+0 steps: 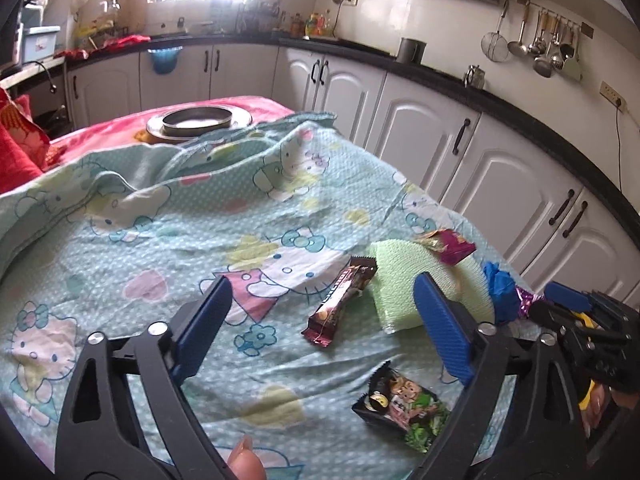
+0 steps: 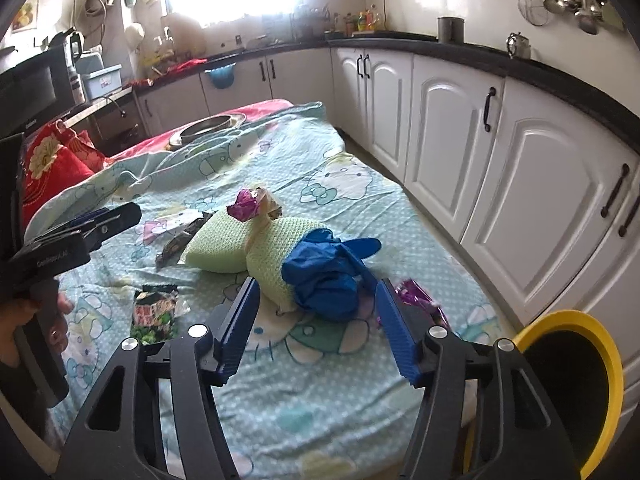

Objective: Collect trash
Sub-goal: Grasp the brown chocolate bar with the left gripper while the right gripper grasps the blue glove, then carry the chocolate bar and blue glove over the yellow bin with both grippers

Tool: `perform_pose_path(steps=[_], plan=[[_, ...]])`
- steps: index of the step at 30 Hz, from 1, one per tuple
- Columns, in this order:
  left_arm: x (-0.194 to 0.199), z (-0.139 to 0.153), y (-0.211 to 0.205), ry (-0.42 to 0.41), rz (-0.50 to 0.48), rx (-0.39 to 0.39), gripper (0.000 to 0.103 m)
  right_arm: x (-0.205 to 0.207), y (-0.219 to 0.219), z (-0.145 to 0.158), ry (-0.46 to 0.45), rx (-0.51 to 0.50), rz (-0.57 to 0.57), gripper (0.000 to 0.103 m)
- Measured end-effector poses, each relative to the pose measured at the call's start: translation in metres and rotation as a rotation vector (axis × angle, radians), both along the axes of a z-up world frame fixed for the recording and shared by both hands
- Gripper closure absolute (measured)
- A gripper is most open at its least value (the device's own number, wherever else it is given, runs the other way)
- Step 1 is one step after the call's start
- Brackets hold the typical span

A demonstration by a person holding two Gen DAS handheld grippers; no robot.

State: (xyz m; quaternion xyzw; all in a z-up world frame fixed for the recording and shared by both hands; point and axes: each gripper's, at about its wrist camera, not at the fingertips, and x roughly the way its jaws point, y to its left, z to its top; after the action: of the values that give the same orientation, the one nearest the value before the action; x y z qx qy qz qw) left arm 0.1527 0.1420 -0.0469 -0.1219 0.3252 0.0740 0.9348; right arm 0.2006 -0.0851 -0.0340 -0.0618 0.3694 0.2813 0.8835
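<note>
Kitchen cabinets run along the far side, and the work surface is a bed [image 2: 340,392] under a pale green cartoon-print sheet, with the trash strewn across its near half. From my right camera the right hand-held gripper [image 2: 316,328] has its blue pads apart with nothing between them, and the crumpled blue glove [image 2: 326,274] lies straight ahead, just beyond the fingertips and roughly centred on the gap. It rests against the green sponge cloth [image 2: 272,256], so a sloppy close could catch both. A purple foil wrapper [image 2: 416,298] sits just outside the right pad.

My left hand-held gripper [image 1: 324,328] is also spread wide and empty. The brown chocolate-bar wrapper [image 1: 342,302] lies between and just ahead of its pads, its long axis running away and slightly to the right — nearly along the fingers, so I judge the jaws would close across its narrow width. The green-and-black snack packet [image 1: 404,408] lies nearer, towards the right pad.

A yellow-rimmed bin [image 2: 576,392] stands at the bed's edge on my right — closer to the right hand, which I judge better placed to drop first.
</note>
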Motion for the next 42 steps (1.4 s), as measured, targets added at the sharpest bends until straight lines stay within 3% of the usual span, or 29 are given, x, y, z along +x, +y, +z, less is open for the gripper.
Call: perform_pose_path(steps=[4,10,15,23,31,42], plan=[[0.014,-0.011,0.005,0.042,-0.043,-0.041,0.040,0.013,0.006,-0.005,0.032,-0.006,0.000,0.050],[0.034,-0.028,0.007,0.109,-0.092,-0.091,0.055,0.028,0.012,-0.016,0.082,-0.010,0.003,0.057],[0.043,-0.040,0.007,0.147,-0.123,-0.127,0.063,0.032,0.012,-0.027,0.130,-0.002,0.010,0.083],[0.044,-0.043,-0.001,0.156,-0.172,-0.120,0.091,0.018,0.001,-0.028,0.152,0.030,0.014,0.093],[0.039,-0.046,-0.002,0.164,-0.186,-0.120,0.093,-0.006,-0.002,-0.031,0.158,0.037,0.034,0.097],[0.014,-0.034,0.011,0.107,-0.119,-0.138,0.095,-0.036,-0.003,-0.030,0.161,0.049,0.068,0.100]])
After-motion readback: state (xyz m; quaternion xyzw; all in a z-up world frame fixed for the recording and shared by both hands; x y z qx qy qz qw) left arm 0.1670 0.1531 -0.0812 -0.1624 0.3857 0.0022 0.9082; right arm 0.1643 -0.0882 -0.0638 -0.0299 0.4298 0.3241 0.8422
